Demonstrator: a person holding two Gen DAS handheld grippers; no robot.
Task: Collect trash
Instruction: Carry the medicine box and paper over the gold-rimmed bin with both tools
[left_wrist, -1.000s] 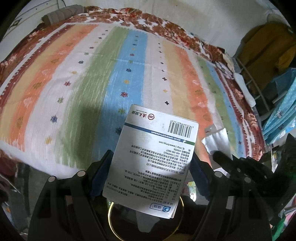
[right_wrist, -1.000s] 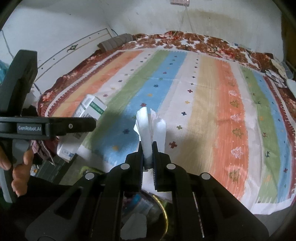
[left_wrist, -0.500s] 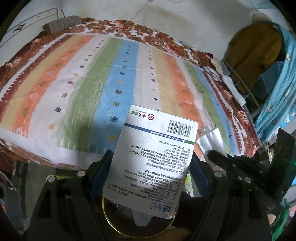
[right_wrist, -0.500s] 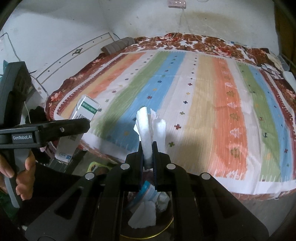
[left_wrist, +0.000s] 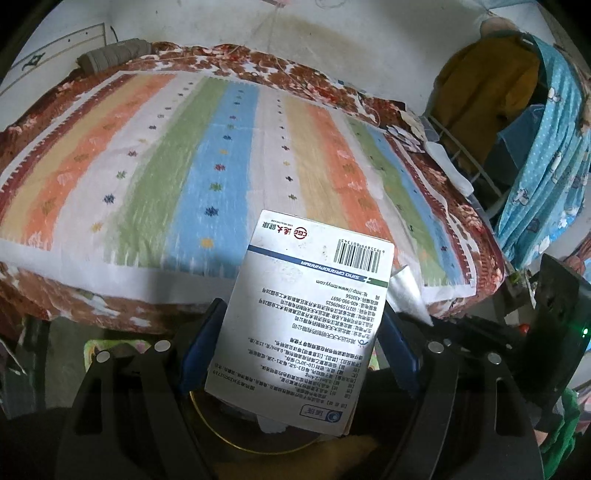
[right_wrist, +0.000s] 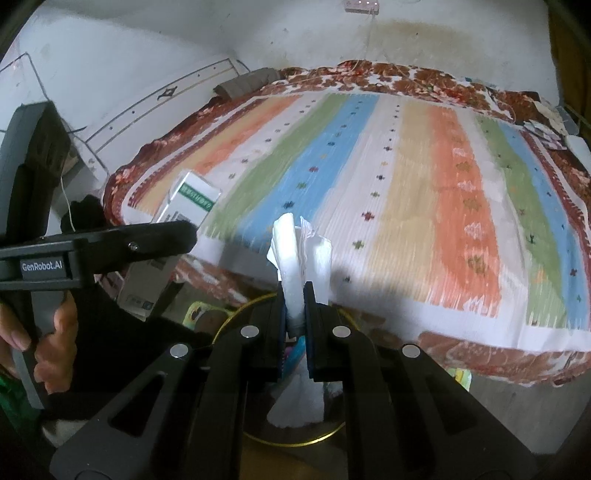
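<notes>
My left gripper (left_wrist: 295, 321) is shut on a white medicine box (left_wrist: 306, 317) with a barcode and blue stripe, held upright past the bed's near edge. My right gripper (right_wrist: 294, 295) is shut on a crumpled white tissue (right_wrist: 295, 254). Both hang over a round bin with a gold rim (right_wrist: 295, 443) on the floor, with white trash inside; the bin rim also shows below the box in the left wrist view (left_wrist: 221, 428). The left gripper and its box (right_wrist: 192, 195) appear at the left of the right wrist view.
A bed with a striped multicoloured cover (left_wrist: 221, 147) fills the space ahead. A grey roll (left_wrist: 114, 55) lies at its far corner. Clothes hang on a rack (left_wrist: 517, 147) to the right. White walls stand behind.
Both grippers have drawn back from over the bed to beyond its near edge, and the gold-rimmed bin has come into fuller view beneath them. Both grips are unchanged.
</notes>
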